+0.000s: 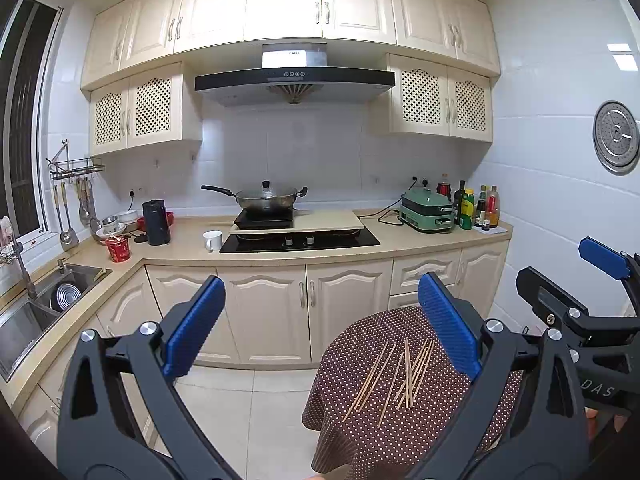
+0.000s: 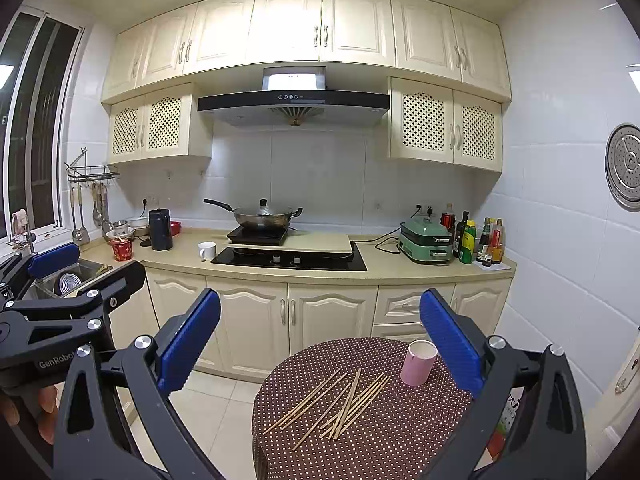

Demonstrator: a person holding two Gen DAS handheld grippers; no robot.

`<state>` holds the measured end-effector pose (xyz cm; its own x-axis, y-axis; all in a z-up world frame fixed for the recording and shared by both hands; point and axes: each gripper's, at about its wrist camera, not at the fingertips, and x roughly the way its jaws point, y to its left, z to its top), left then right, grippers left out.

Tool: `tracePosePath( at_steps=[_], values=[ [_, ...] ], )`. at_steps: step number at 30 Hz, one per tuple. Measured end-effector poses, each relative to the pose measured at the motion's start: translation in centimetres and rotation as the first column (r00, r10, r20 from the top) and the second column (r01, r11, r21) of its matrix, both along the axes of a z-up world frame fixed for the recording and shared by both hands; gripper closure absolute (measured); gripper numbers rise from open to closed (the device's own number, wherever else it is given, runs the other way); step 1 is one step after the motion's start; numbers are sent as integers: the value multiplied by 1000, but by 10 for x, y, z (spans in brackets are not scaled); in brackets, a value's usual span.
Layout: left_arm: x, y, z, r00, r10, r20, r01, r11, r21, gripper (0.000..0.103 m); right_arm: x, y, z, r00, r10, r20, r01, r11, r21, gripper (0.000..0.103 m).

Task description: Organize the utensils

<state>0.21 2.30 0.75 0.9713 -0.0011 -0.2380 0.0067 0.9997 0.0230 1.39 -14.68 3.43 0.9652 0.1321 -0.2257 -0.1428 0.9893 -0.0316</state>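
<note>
Several wooden chopsticks (image 1: 400,376) (image 2: 340,404) lie scattered on a small round table with a brown polka-dot cloth (image 1: 380,432) (image 2: 380,452). A pink cup (image 2: 418,362) stands upright at the table's far right. My left gripper (image 1: 320,320) is open, held above and short of the table, with nothing between its blue pads. My right gripper (image 2: 320,332) is open too, above the table's near side, and holds nothing. The right gripper (image 1: 600,280) shows at the right edge of the left wrist view, and the left gripper (image 2: 52,280) at the left edge of the right wrist view.
A kitchen counter (image 2: 360,272) runs along the back with a hob, a lidded wok (image 2: 262,216), a white mug (image 2: 207,250), a green cooker (image 2: 426,242) and bottles. A sink (image 1: 60,292) sits at the left. Tiled floor (image 2: 224,420) lies between the table and the cabinets.
</note>
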Motion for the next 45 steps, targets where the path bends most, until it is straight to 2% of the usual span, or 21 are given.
tracePosePath(
  at_steps=[18,26,31,37,43,45],
  values=[
    [20,22,-11,1000,-15,-26,15,1000,-1,8,9,27,-14,1000,-8,2,8,1000,-7,7],
    [45,30,-22,997,-39,-68,40,999,1,8,22,40,-27,997,-71,-17,70,997,-24,7],
    [67,29,-32,993,-55,-100,54,998,-10,8,39,40,-32,994,-93,-54,91,995,-36,7],
    [103,19,-53,982,-83,-170,83,997,-5,8,72,32,-52,987,-101,-125,95,994,-55,7],
    [162,0,-87,952,-108,-286,115,993,7,8,120,16,-86,967,-79,-244,68,996,-52,7],
    [189,-8,-105,931,-120,-346,126,992,-4,8,145,8,-101,953,-62,-298,49,997,-51,7]
  ],
)
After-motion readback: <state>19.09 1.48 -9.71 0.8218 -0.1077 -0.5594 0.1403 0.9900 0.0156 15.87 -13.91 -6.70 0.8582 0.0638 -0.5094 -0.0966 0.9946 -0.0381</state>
